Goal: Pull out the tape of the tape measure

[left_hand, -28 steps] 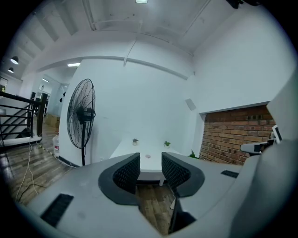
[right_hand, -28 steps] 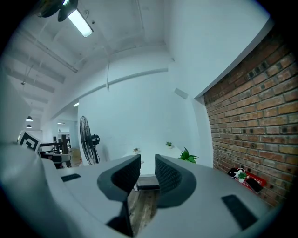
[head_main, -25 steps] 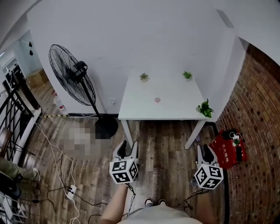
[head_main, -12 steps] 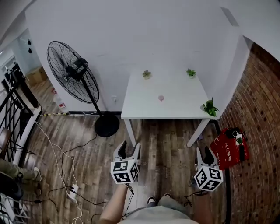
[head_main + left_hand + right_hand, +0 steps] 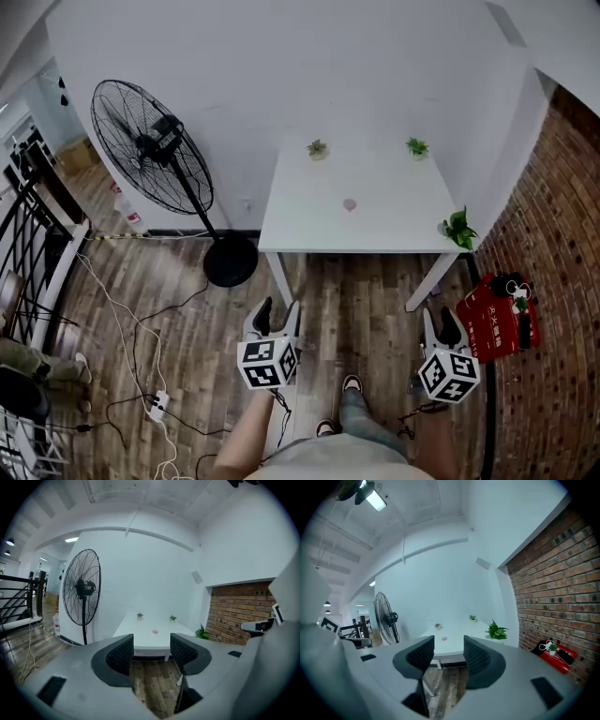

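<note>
Tape measure [image 5: 349, 203]: shows only as a small pinkish round spot, too small for detail. It lies alone near the middle of the white worktop [image 5: 309, 225], touching nothing else. Three small potted plants share the worktop: two at the far edge by the wall [image 5: 318, 148] [image 5: 417, 146], one at the near right corner [image 5: 457, 230]. All stand well apart from the tape measure.

Position relative to tongs: both are held over the wood floor [image 5: 366, 309], short of the worktop's near edge and well away from the tape measure. In the head view it sits between their two lines, far ahead.

Left tongs [image 5: 277, 309]: jaws have just been opening and now stand wide apart, with nothing between them. In the left gripper view I see the tape measure [image 5: 155, 631] far off through the gap.

Right tongs [image 5: 437, 317]: jaws likewise wide apart and holding nothing. In the right gripper view the tape measure [image 5: 444, 638] shows in the gap, nearer the left jaw.

Surroundings: a pedestal fan [image 5: 150, 145] stands left of the worktop and a red box [image 5: 497, 317] lies on the floor by the brick wall [image 5: 562, 244]. The person's shoe [image 5: 352, 383] shows between the tongs.
</note>
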### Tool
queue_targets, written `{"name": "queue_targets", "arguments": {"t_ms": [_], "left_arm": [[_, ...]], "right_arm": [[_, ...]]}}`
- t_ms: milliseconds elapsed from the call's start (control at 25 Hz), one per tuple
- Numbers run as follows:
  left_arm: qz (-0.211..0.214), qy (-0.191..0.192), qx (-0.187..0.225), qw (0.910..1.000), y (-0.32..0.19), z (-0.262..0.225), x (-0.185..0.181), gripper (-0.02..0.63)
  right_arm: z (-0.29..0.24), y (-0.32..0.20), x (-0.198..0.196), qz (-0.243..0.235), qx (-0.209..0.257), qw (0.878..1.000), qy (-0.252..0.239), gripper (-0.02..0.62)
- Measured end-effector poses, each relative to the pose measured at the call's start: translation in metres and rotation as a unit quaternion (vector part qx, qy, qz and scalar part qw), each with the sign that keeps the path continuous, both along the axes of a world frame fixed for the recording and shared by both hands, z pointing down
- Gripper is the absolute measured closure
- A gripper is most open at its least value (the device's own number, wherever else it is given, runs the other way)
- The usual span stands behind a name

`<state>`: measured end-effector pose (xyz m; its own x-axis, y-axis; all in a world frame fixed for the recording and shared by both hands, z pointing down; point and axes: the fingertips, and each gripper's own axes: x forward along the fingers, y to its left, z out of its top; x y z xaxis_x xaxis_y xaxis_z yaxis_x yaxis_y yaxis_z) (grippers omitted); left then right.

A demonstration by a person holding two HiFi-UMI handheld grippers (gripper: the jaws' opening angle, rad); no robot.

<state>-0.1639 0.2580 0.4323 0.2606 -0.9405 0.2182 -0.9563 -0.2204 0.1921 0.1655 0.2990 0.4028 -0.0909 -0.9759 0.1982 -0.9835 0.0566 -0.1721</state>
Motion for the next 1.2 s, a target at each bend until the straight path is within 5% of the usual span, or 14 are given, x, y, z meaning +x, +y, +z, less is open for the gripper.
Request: {"name": "queue_targets", "arguments": {"t_ms": [720,1200], "left_arm": [[-0.042,-0.031,-0.005,0.9986,-0.149,-0.015,0.043,0.373],[-0.040,-0.032,-0.030,0.9982,-0.212,0.005,0.064,0.373]], "right_arm": [[-0.002,-0.186,0.058,-0.040,0.002,0.999,-0.030,0.397],[0.014,-0.254,0.079,-0.054,-0.021,0.998,-0.027,0.397]]}}
